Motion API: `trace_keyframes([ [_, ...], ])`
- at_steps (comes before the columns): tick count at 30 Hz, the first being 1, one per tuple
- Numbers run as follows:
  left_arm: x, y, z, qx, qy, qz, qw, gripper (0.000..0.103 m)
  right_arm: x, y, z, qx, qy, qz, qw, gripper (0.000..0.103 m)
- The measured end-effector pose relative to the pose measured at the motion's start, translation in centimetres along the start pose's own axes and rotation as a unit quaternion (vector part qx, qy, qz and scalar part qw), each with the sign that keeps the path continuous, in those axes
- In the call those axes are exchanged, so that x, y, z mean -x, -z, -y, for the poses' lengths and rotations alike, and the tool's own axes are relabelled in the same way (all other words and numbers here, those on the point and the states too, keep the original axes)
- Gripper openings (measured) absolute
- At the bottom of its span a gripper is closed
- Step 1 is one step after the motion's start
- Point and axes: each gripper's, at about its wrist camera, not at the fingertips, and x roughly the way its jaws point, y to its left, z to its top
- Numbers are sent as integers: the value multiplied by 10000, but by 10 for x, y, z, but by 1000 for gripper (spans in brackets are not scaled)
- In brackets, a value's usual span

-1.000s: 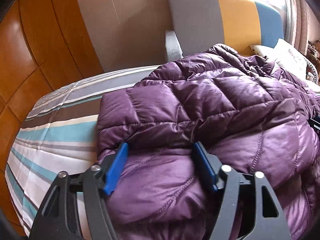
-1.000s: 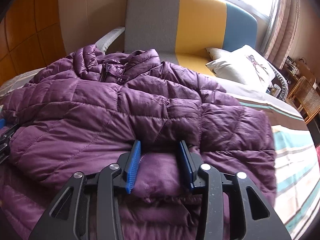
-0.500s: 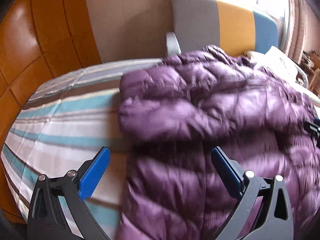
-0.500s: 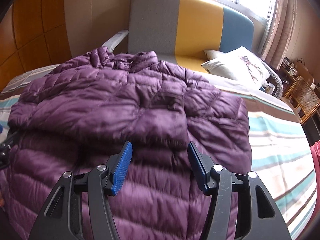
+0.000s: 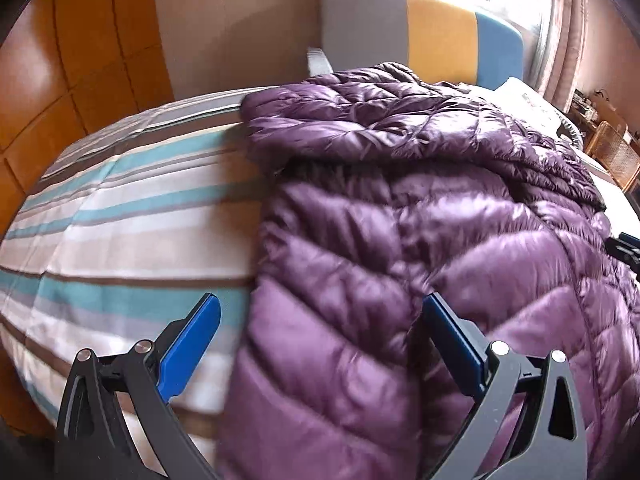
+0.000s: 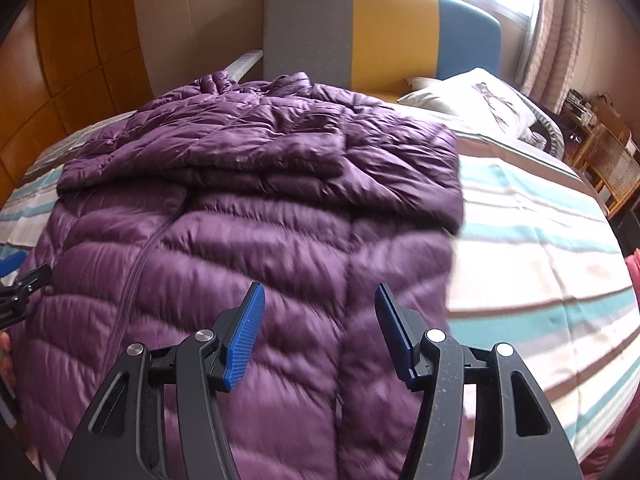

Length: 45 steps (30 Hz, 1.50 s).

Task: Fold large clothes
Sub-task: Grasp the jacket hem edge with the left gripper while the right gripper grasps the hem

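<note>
jacket (image 6: 256, 216): purple, folded, centre of frame on striped bed (image 6: 540, 248) | left gripper (image 5: 320, 344): jaws spread wide after opening, gripping nothing | right gripper (image 6: 318, 332): jaws apart after opening, above jacket, pressing nothing

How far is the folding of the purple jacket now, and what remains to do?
Done: the top part of the purple jacket lies folded over the lower part on the striped bed cover. In hand: nothing. The left gripper and right gripper are both open, their jaws having just opened, with jacket fabric showing loose between them. Left: the long lower part is probably still to fold.
</note>
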Motion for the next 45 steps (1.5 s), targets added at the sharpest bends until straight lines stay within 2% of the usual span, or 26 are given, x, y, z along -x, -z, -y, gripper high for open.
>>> trace_keyframes([
  [3,8,11,-5,-110,13,2,9999,99,13,11,11,-106,-22,30,9999,57],
  [6,16,23,-11,-224,21,-4,9997,92,24,23,27,-196,-33,11,9998,57],
  [10,26,37,-23,-196,224,-63,9995,83,39,44,48,-285,-89,-68,9995,57],
  [17,46,63,-32,-364,457,-69,9983,78,61,84,82,-481,-165,-332,9982,57],
  [21,54,75,-36,-339,571,-141,9977,72,68,105,87,-488,-255,-469,9974,57],
  [24,61,85,-39,-281,608,-192,9976,72,70,119,87,-528,-398,-550,9963,57],
  [33,75,110,-40,-575,740,-330,9951,68,73,146,83,-535,-638,-745,9937,57],
  [34,76,111,-39,-616,741,-347,9947,67,73,147,82,-486,-662,-744,9938,50],
  [35,77,112,-38,-629,742,-368,9946,64,74,147,80,-439,-714,-742,9937,38],
  [36,78,113,-37,-638,766,-374,9943,55,75,148,77,-357,-806,-745,9933,33],
  [37,79,113,-36,-666,805,-372,9938,39,76,148,75,-289,-824,-745,9934,25],
  [38,81,112,-33,-715,845,-368,9932,31,77,147,73,-238,-857,-743,9933,19],
  [39,83,112,-30,-769,937,-382,9919,15,78,147,72,-252,-919,-732,9928,16],
  [41,85,112,-26,-836,984,-403,9908,8,80,146,72,-313,-982,-682,9923,8],
  [45,102,109,-25,-846,1031,-158,9909,5,95,142,76,-310,-1176,-429,9916,5],
])
